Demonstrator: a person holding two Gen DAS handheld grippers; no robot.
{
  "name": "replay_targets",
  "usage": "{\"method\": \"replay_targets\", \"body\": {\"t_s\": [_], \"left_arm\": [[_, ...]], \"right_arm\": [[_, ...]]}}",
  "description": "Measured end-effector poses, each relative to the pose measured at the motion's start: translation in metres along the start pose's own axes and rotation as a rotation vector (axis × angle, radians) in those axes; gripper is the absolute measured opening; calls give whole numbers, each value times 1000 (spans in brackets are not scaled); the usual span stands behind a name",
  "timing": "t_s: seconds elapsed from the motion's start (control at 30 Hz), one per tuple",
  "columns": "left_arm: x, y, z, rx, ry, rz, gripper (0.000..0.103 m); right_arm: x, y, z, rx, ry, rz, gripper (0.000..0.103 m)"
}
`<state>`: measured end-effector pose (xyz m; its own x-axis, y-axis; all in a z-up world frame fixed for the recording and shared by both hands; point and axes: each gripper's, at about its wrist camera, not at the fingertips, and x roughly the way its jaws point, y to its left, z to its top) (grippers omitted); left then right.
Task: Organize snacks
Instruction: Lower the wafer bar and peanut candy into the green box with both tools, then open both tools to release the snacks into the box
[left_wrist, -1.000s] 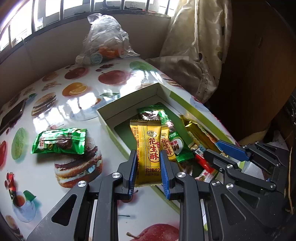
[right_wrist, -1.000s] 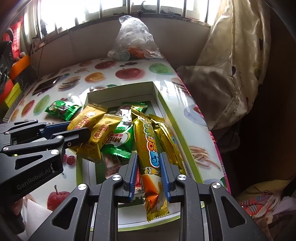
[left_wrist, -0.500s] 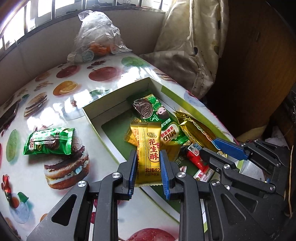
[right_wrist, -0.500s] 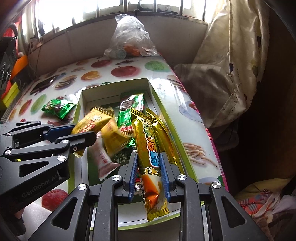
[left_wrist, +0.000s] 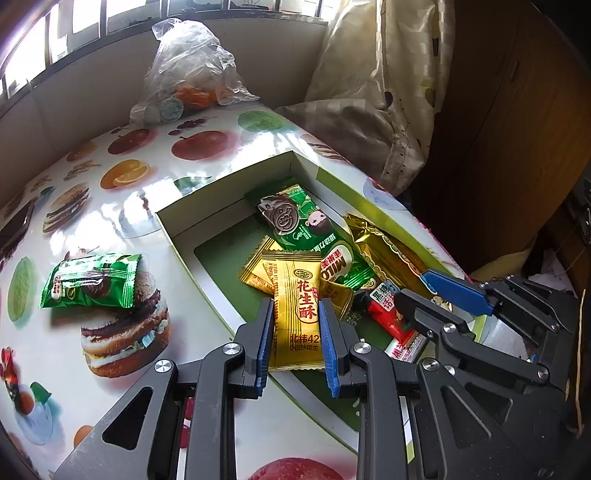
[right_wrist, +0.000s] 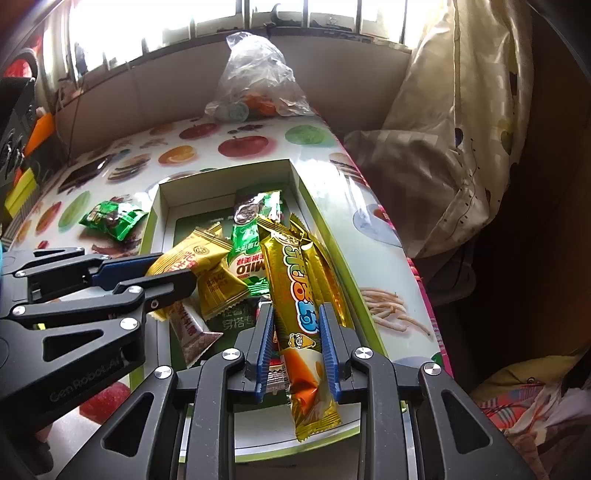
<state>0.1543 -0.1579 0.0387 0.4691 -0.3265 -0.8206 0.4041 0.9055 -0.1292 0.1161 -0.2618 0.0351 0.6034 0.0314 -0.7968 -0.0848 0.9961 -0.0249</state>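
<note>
Holding a yellow peanut candy pack (left_wrist: 299, 314), the left tongs (left_wrist: 295, 332) are clenched on its sides over the near part of the box (left_wrist: 229, 173). The right tongs (right_wrist: 297, 332) squeeze a long gold bar (right_wrist: 299, 306), which sticks out toward the camera over the near edge of the box. Inside the box lie a green Milo pack (left_wrist: 314, 236), more yellow packs (right_wrist: 218, 284), another gold bar (left_wrist: 384, 251) and a red-and-white pack (left_wrist: 391, 321). A green cookie pack (left_wrist: 92, 280) lies alone on the surface (left_wrist: 110, 206), left of the box. A clear bag (left_wrist: 188, 70) sits at the far edge of the surface, by the wall, and a curtain (left_wrist: 388, 92) hangs on the right.
</note>
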Motion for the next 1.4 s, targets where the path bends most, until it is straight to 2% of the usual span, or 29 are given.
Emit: {"method": "replay_targets", "body": {"t_s": [0.27,0.37,0.93,1.33,1.4], "left_arm": [[-5,-3,-6,11,-19,19,25],[-8,-7,-7,35,-38,49,25],[-12,-6,-12,27,-44,43,26],[-19,-2,-15,7,-50,42,34],[-21,-1,-14,3,-51,43,38]], "right_arm": [[3,-2,2,10,-25,6,24],[4,-1,3,10,-36,9,24],[9,2,5,1,-53,41,27],[-1,0,3,14,-72,36,36],[-3,0,2,18,-75,33,37]]}}
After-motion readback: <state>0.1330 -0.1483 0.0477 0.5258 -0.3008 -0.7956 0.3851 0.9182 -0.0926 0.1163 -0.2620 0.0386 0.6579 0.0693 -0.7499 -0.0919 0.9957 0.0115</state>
